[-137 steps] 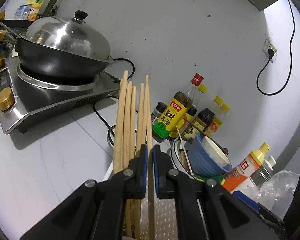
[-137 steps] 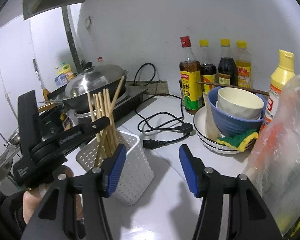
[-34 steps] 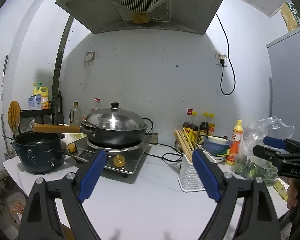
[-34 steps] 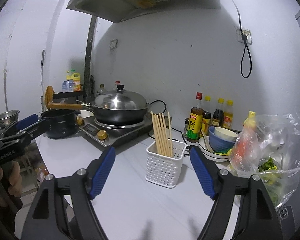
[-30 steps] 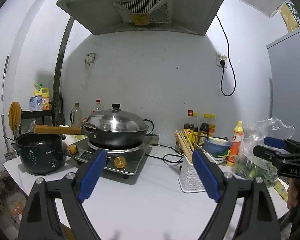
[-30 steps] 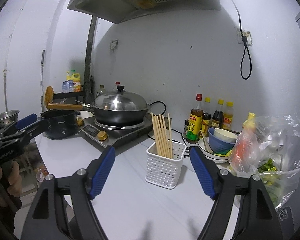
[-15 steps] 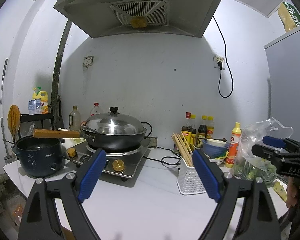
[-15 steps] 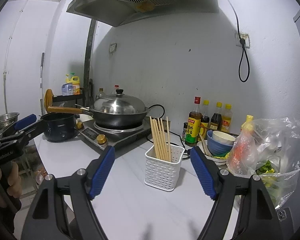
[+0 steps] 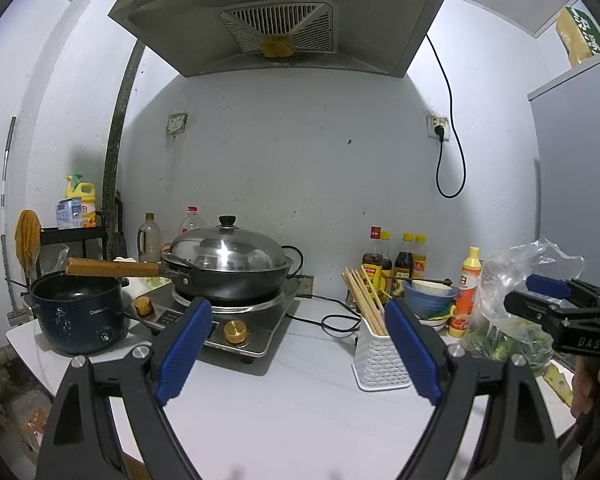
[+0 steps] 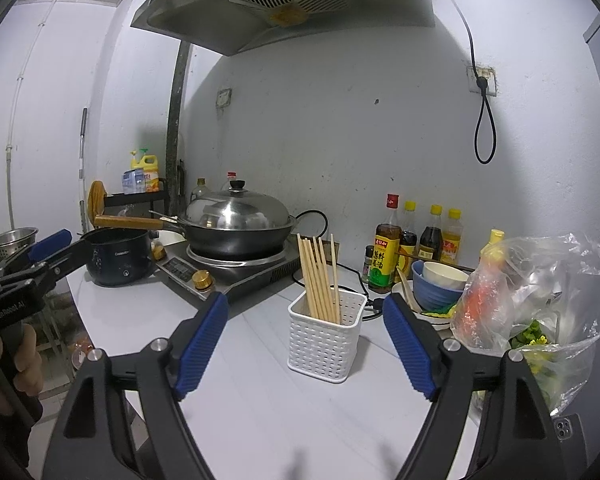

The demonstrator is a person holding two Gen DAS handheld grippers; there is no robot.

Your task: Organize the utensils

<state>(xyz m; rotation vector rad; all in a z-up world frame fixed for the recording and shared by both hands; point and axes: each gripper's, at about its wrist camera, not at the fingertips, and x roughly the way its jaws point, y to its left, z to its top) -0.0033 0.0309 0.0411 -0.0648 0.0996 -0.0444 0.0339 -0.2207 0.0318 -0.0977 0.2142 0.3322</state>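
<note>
On the white counter (image 10: pixel 260 400) the basket (image 10: pixel 323 346) stands by itself, and the chopsticks (image 10: pixel 319 280) stand in it, leaning a little toward the stove (image 10: pixel 236 270). My right claw (image 10: pixel 305 346) hangs in front of the basket with its blue pads wide apart and nothing between them; the basket sits beyond the gap, untouched. My left claw (image 9: pixel 296 354) is just as wide apart and just as empty, held well back from the counter, so that from its camera the basket (image 9: pixel 382 356) shows behind the right-hand pad. Behind the basket a black cable (image 10: pixel 356 280) runs along the counter. To its right are a blue bowl (image 10: pixel 436 290) with a white one set in it, on a plate, and a clear bag (image 10: pixel 540 304) of greens. Four sauce bottles (image 10: pixel 386 256) stand against the wall. On the stove sits a lidded wok (image 10: pixel 236 222), its wooden handle reaching over a dark pot (image 10: pixel 116 256). My hand (image 10: pixel 24 354) grips the left claw's handle at the edge of the right camera's view
</note>
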